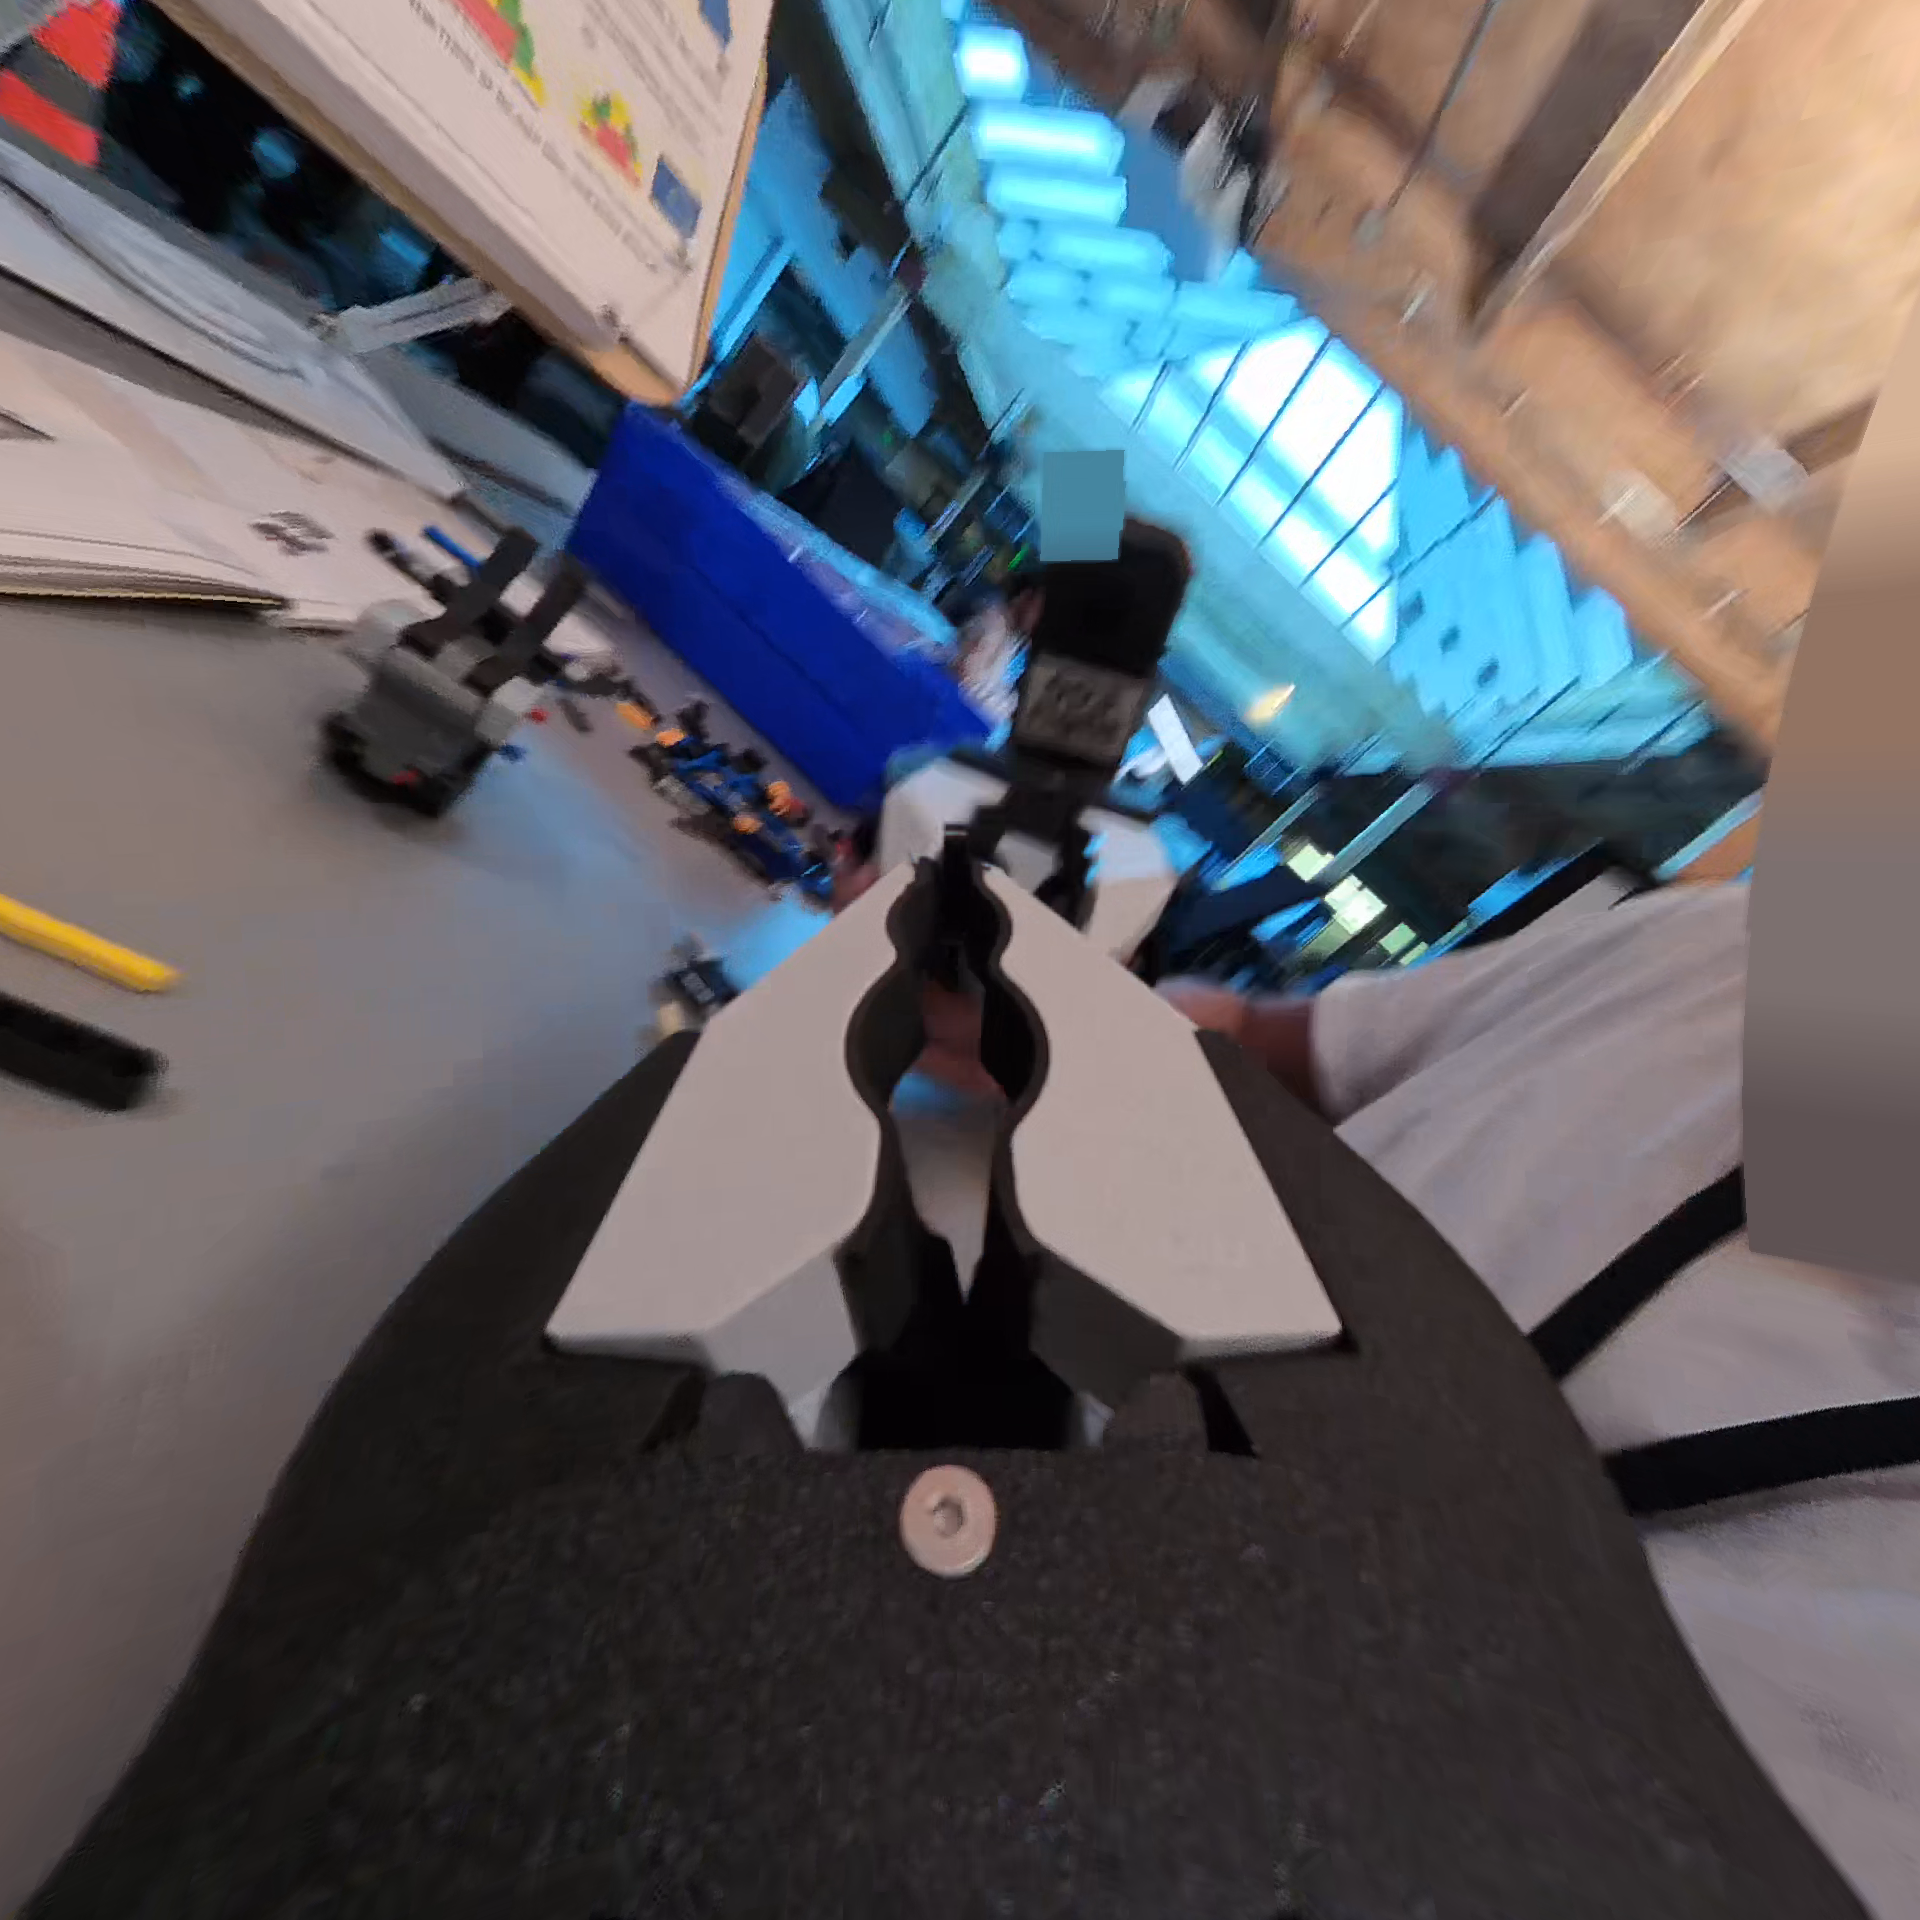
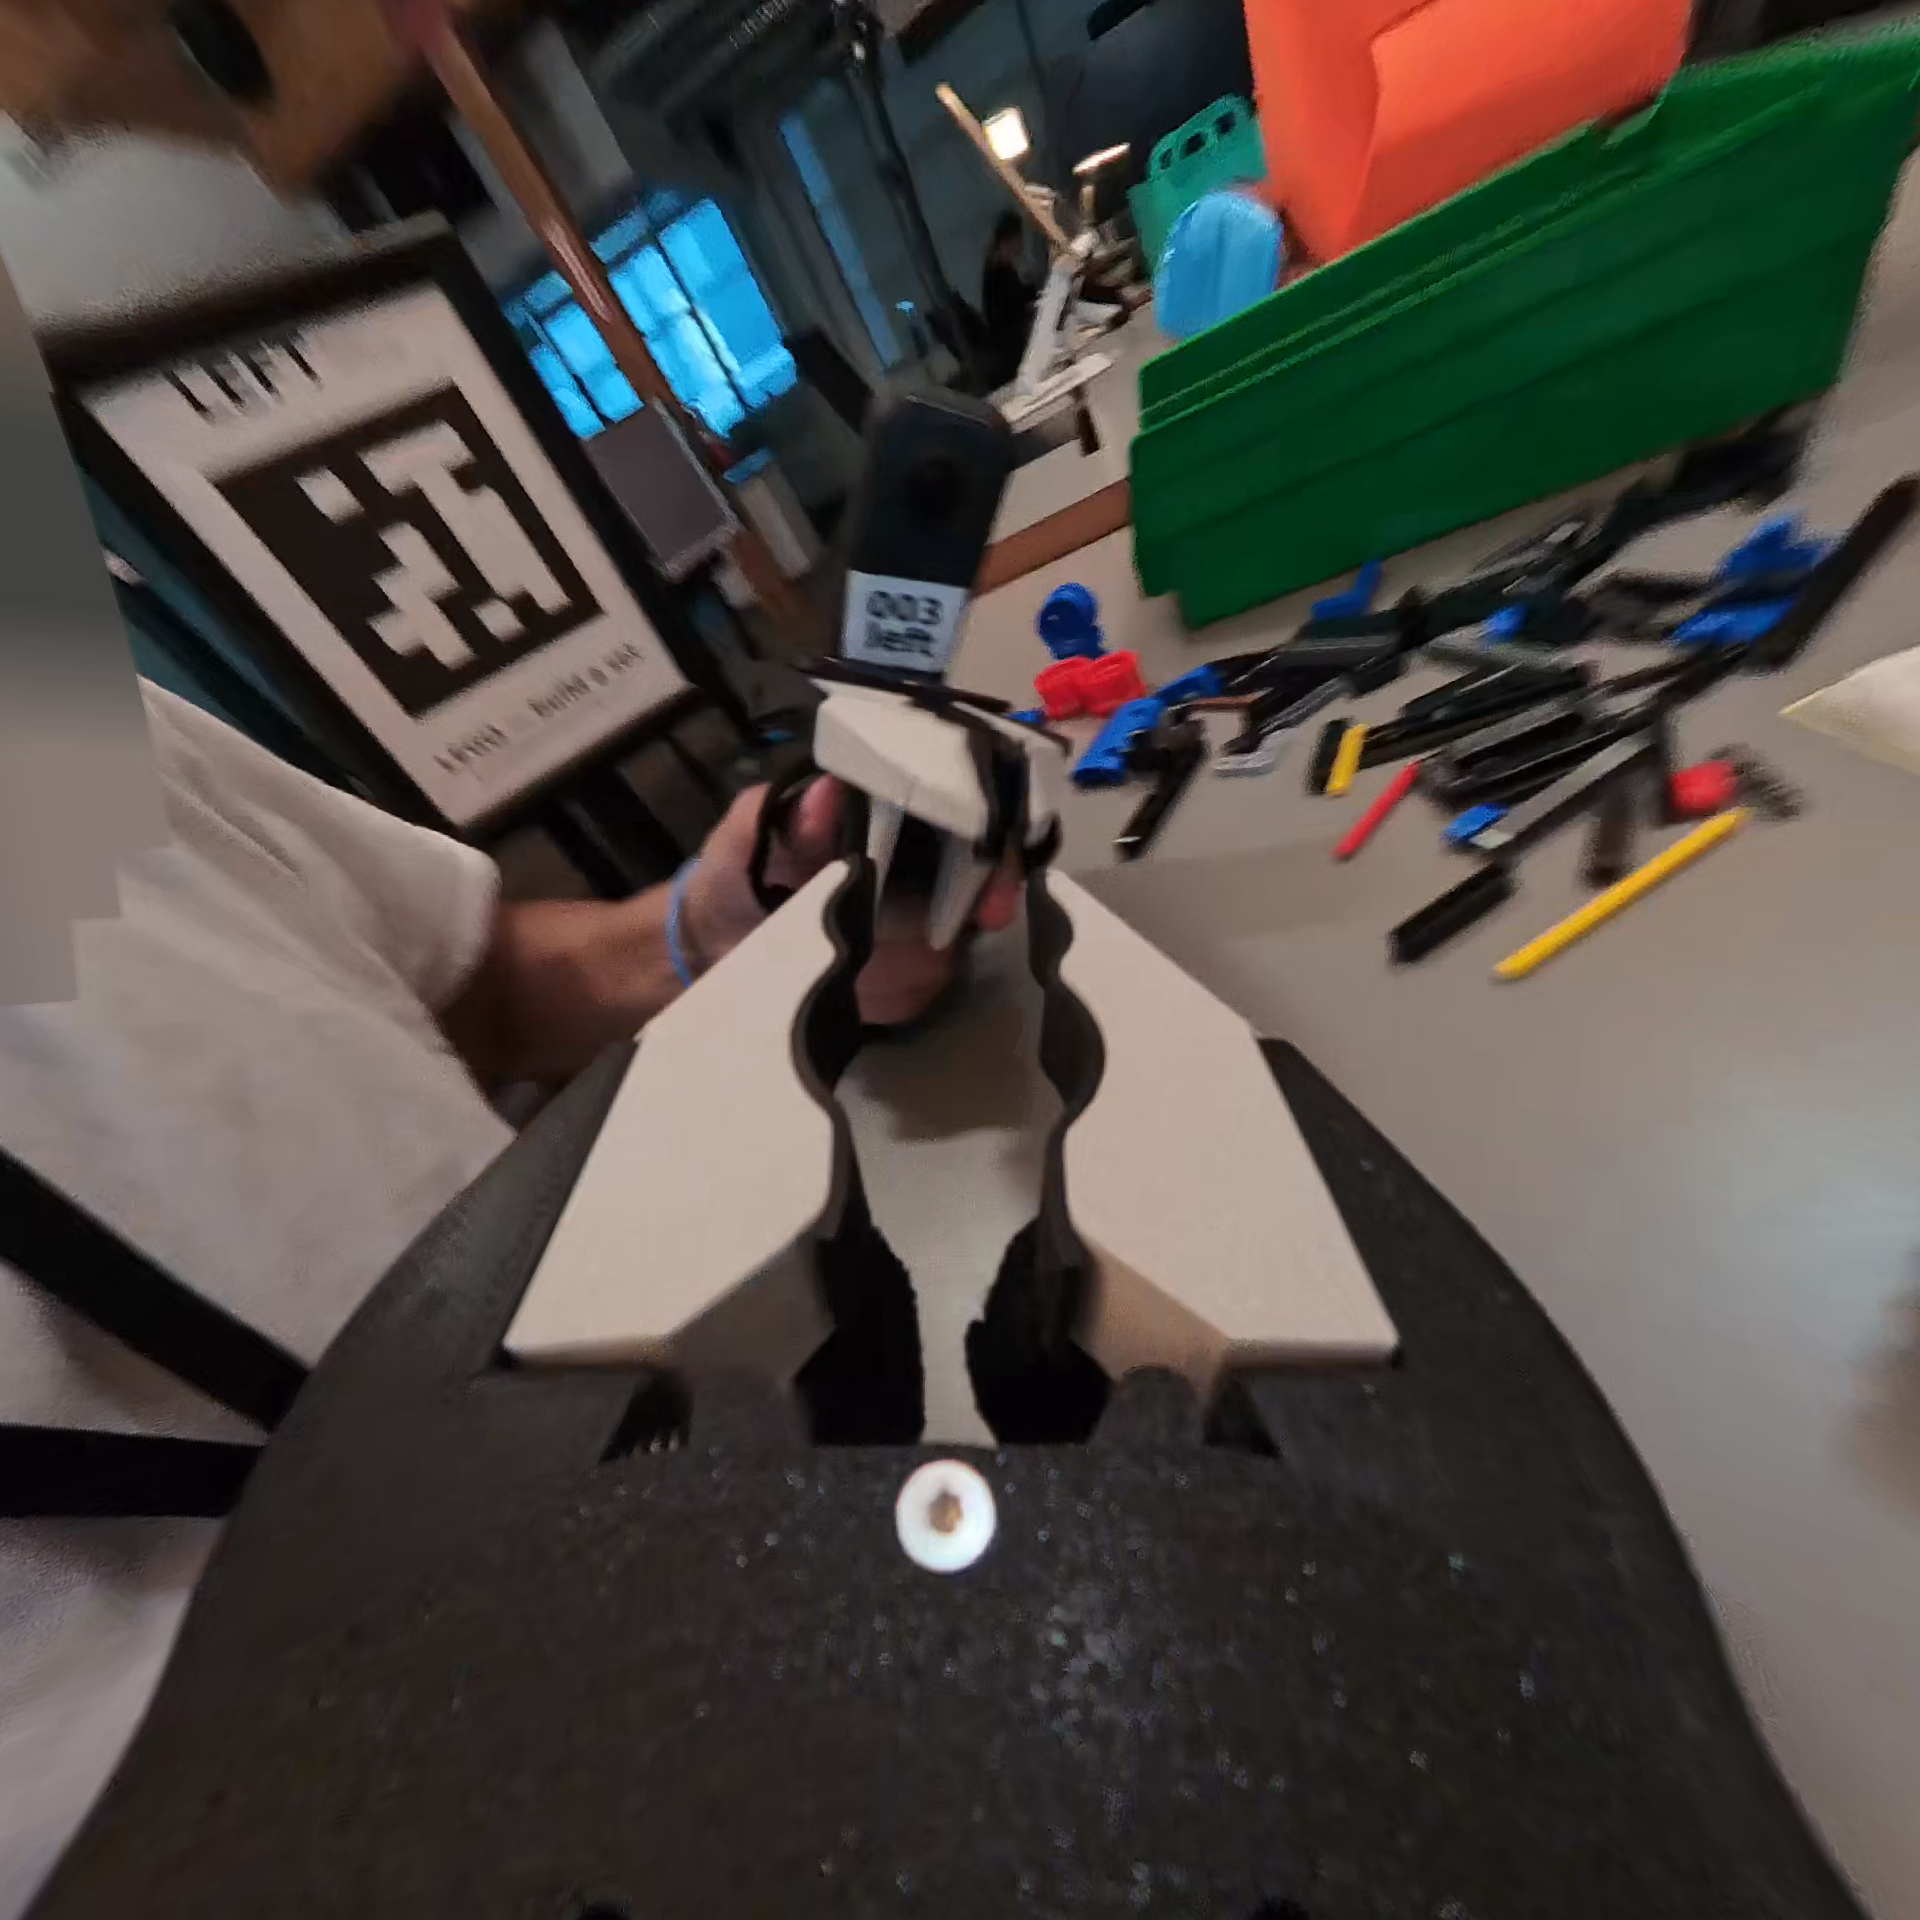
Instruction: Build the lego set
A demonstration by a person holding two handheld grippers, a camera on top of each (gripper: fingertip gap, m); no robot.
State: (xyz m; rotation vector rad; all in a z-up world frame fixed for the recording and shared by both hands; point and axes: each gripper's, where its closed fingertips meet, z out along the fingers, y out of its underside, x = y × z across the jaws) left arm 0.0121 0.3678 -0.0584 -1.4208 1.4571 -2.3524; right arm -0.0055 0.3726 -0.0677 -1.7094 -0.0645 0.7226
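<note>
My left gripper [image 1: 951,883] is raised off the table and nearly closed on a small black lego piece [image 1: 953,935] pinched between its tips. My right gripper [image 2: 940,883] is open and empty. The two face each other closely. The right one shows beyond the left's tips [image 1: 1034,852], and the left one, held by a hand, shows beyond the right's tips [image 2: 925,873]. A half-built grey and black lego model [image 1: 426,696] stands on the grey table [image 1: 312,1039] at the far left. Loose black, blue and red pieces [image 2: 1507,707] lie scattered; they also show in the left wrist view [image 1: 727,769].
A blue bin [image 1: 748,623] stands behind the pieces. Green bins [image 2: 1455,395] stand at the back right. A yellow rod [image 1: 83,945] and a black beam [image 1: 73,1060] lie at the left. Paper sheets [image 1: 156,499] lie behind the model. A marker board [image 2: 395,540] stands beside the person's white sleeve [image 2: 260,987]. The grippers are tip to tip, or close to it. Left tips and right tips are each some 15 cm from the yellow rod [image 1: 83,945]. It turns up in the right wrist view [image 2: 1562,956] as well.
</note>
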